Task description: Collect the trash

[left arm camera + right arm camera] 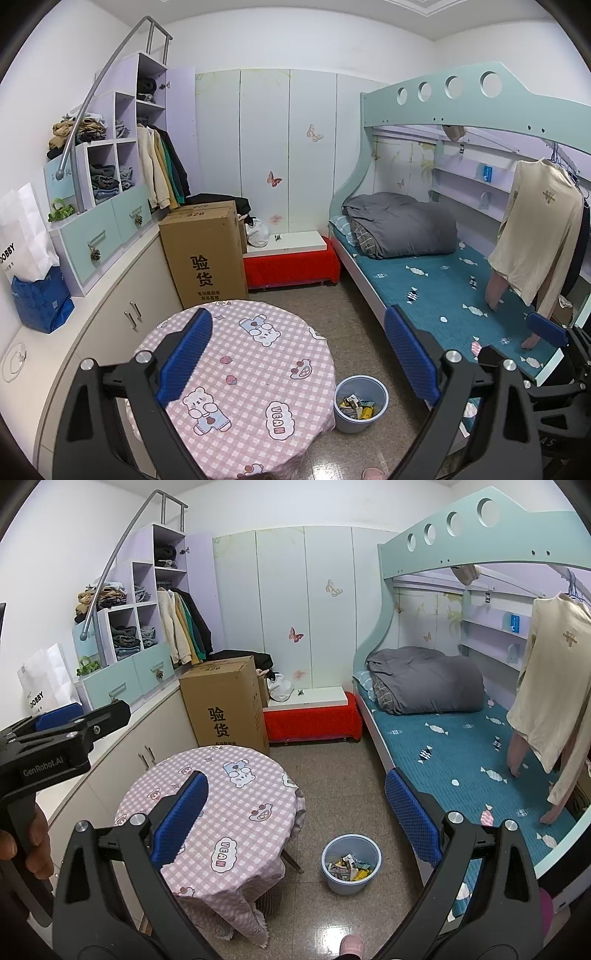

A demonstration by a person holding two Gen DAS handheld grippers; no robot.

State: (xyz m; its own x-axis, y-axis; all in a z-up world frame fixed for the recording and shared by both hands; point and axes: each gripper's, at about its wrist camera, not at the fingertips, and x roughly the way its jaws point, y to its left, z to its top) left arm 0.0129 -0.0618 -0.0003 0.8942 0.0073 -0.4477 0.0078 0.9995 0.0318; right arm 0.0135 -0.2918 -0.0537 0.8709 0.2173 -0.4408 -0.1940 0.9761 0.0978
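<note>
Both my tools, left (299,354) and right (297,821), gape empty; swinging carelessly could topple the full bin (351,864).

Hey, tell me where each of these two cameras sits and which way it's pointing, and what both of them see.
Left wrist: on the left gripper, open and held above the round table, facing the far wall; the right gripper shows at the right edge.
Right wrist: on the right gripper, open, slightly right, same heading; the left gripper and a hand show at left.
Shared: the table, the blue bin of trash, the cardboard box, the bunk bed.
</note>
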